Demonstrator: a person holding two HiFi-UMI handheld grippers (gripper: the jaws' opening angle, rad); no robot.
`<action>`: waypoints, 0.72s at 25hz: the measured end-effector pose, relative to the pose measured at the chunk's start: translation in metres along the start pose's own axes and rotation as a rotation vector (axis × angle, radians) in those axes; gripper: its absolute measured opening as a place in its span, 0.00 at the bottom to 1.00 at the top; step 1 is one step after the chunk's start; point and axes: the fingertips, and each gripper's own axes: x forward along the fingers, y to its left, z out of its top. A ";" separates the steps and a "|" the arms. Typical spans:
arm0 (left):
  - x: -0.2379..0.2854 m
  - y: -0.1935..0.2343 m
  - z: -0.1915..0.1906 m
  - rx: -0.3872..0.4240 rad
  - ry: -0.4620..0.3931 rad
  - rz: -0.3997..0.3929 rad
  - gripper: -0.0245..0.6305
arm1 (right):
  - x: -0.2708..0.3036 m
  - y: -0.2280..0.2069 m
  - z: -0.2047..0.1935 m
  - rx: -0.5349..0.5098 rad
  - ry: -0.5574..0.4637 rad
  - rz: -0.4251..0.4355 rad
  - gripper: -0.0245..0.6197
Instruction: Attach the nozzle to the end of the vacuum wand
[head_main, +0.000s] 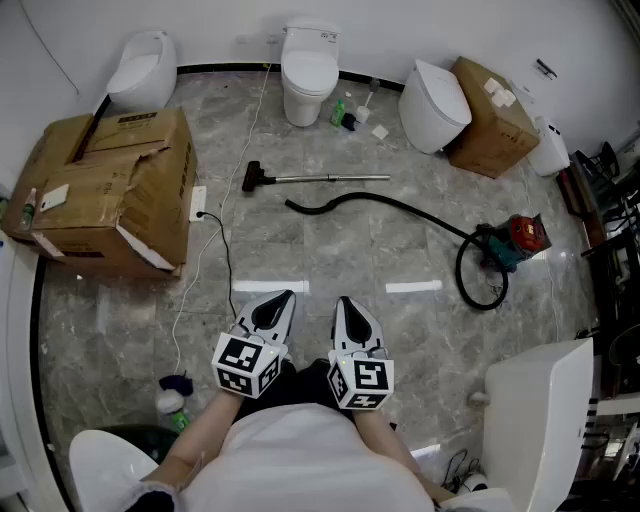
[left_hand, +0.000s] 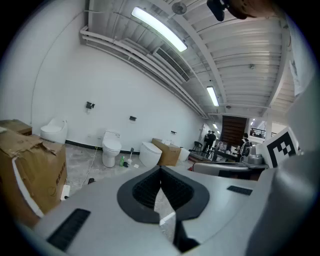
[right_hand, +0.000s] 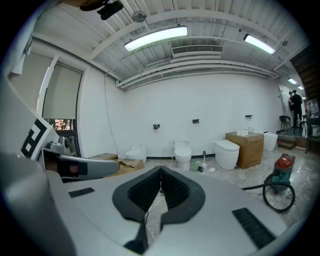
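Down on the grey marbled stone floor (head_main: 330, 270), well ahead of both tools, lies the slim silver metal vacuum wand (head_main: 330, 178). The black T-shaped plastic nozzle (head_main: 252, 177) sits at its left end; whether the two are joined or only touching cannot be made out. Just below the wand, a black ribbed hose (head_main: 400, 205) curves away to the red and teal canister vacuum (head_main: 515, 240) and loops beside it.

A big torn brown cardboard box (head_main: 110, 190) stands to the left, its flaps shut over whatever is inside. A white power strip (head_main: 197, 203) lies against its corner. Along the far wall stand a glossy white ceramic toilet (head_main: 308, 70), a small green plastic bottle (head_main: 338, 110) and a smaller brown cardboard carton (head_main: 495, 135) with small white items on top.

Nothing stands between the tools and the wand. The left tool (head_main: 283, 300) and the right tool (head_main: 345, 305) are held side by side near the person's body, each with jaws closed together and holding nothing.
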 end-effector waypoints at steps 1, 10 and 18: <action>-0.001 0.002 -0.001 -0.002 -0.001 0.001 0.05 | 0.001 0.003 -0.001 -0.002 0.002 0.004 0.06; -0.009 0.012 -0.004 -0.019 -0.002 0.012 0.05 | 0.002 0.015 -0.003 0.002 -0.006 0.025 0.06; -0.001 0.006 -0.005 -0.030 0.008 -0.012 0.05 | -0.004 -0.003 -0.006 0.045 0.005 -0.026 0.06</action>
